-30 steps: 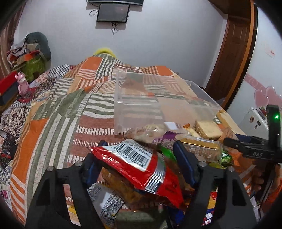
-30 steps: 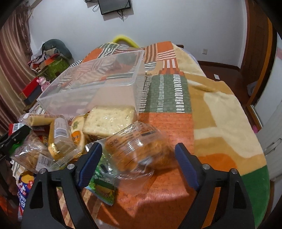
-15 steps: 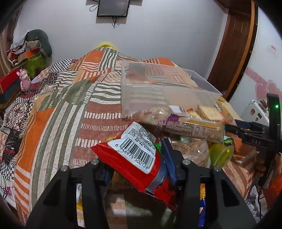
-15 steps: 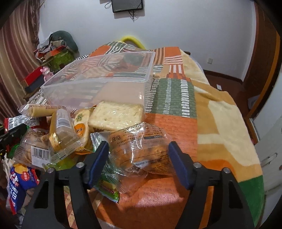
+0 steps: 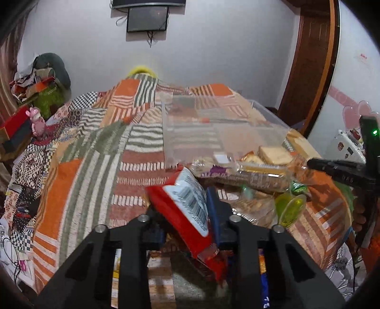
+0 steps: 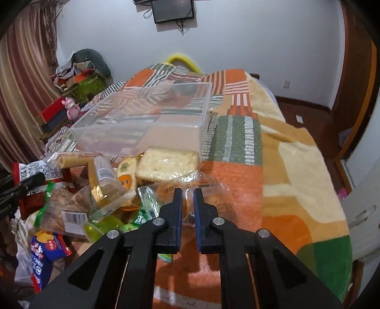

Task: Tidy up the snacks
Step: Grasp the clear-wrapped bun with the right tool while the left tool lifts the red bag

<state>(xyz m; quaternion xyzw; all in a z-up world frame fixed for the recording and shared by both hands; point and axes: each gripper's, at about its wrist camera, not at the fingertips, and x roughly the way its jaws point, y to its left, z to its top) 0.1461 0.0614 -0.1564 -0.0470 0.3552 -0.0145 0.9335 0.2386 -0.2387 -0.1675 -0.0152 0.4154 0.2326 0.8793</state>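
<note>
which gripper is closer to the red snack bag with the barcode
Left. The left gripper is clamped on the red snack bag; the right gripper is off to its right, pinching a clear pastry packet.

home bedroom, patchwork blanket [image 6: 237, 133] (on a bed), wall-mounted tv [image 6: 173, 10], curtain [image 6: 21, 78]

White wall [image 6: 249, 35], wooden door [image 5: 308, 59], striped curtain [image 6: 21, 83]

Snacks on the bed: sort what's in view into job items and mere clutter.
Job: left gripper clamping red foil snack bag; right gripper pinching clear-wrapped pastry packet; clear plastic bin.
Clutter: pink toy figure; wall-mounted screen.
</note>
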